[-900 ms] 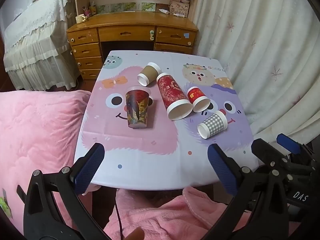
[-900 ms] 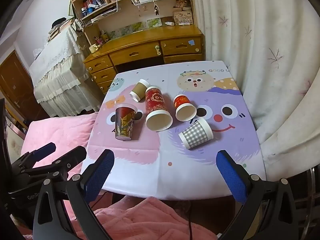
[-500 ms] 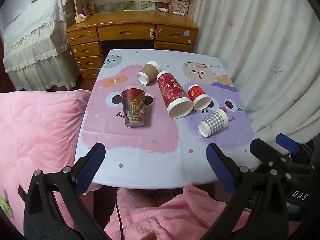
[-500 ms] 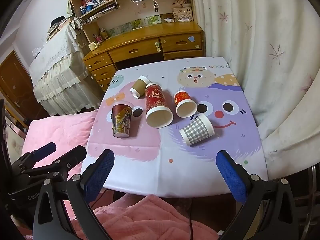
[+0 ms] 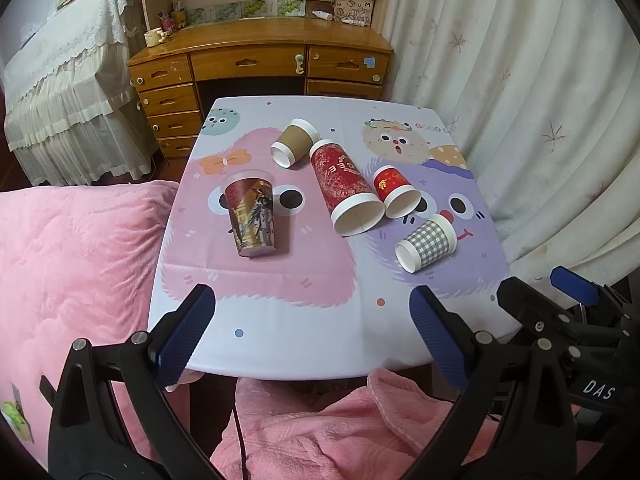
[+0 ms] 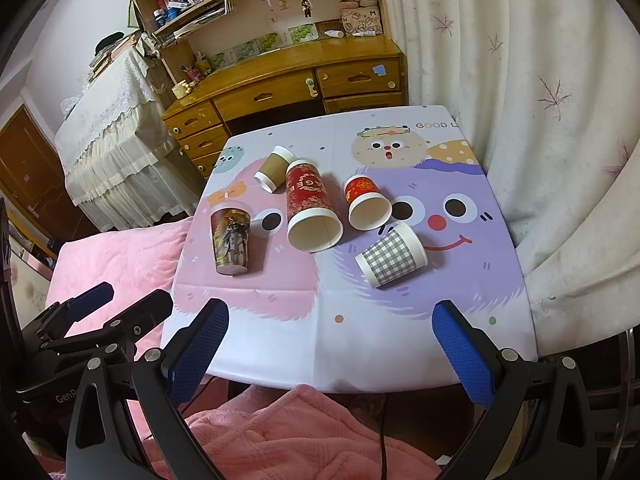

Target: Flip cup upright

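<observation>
On the small table with the cartoon-printed cloth [image 5: 280,320], both cameras are drawing back from the upright picture-printed plastic cup [image 5: 251,216] at centre left, while the left gripper [image 5: 312,332] and right gripper [image 6: 332,352] are gaping empty, so four paper cups [image 5: 426,242] are waiting sideways.

- Both views: soft, even, fairly bright indoor light; source not visible.
- Short soft shadows under the cups on the table [image 5: 280,320]; no hard edges.
- Mild glare on the wooden desk top [image 6: 280,60].
- Strong fisheye: curtain [image 6: 520,80] and desk lines bow, black vignette in the corners.
- Centre sharp; tongs [image 5: 312,332] in the near field slightly soft.
</observation>
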Available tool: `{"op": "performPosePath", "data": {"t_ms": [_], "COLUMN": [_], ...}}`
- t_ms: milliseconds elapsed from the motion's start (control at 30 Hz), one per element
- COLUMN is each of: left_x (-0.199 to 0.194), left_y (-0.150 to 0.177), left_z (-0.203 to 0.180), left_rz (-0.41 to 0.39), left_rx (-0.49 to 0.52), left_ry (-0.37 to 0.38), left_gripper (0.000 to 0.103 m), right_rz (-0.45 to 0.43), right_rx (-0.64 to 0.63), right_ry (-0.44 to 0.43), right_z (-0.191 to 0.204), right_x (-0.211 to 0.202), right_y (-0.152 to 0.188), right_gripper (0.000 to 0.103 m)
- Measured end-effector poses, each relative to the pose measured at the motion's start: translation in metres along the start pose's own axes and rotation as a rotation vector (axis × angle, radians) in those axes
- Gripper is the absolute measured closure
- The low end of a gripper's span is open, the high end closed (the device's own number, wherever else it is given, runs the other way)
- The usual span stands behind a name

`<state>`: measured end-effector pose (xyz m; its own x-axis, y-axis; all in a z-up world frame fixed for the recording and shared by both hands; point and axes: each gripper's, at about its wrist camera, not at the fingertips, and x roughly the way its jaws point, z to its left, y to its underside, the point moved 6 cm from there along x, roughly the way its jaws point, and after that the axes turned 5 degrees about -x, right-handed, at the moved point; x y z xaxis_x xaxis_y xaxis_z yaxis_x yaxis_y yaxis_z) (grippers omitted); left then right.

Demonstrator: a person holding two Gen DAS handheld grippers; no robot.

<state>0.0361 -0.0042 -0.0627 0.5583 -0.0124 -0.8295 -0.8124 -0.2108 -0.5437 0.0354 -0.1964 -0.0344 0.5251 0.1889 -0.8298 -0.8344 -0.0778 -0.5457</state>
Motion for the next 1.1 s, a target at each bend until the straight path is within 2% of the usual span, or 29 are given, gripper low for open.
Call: {"op": "performPosePath", "data": {"t_ms": [933, 1100], "left_x": [-0.001, 0.006], "left_y": [-0.008, -0.011], "left_z": [0.007, 0.010], "left_rz": [-0.011, 0.010], "left_rx": [-0.001, -0.012], "left_ry": [-0.001, 0.004], "left_gripper": [0.010, 0.010], "right_rz": [0.014, 0.028], "right_rx": [-0.002, -0.001], "right_ry": [-0.005, -0.008], "right_z": [0.002, 0.010], "right_x": [0.008, 0.014], "right_y": [-0.011, -0.014], "right_gripper": [0.000, 0.000]}}
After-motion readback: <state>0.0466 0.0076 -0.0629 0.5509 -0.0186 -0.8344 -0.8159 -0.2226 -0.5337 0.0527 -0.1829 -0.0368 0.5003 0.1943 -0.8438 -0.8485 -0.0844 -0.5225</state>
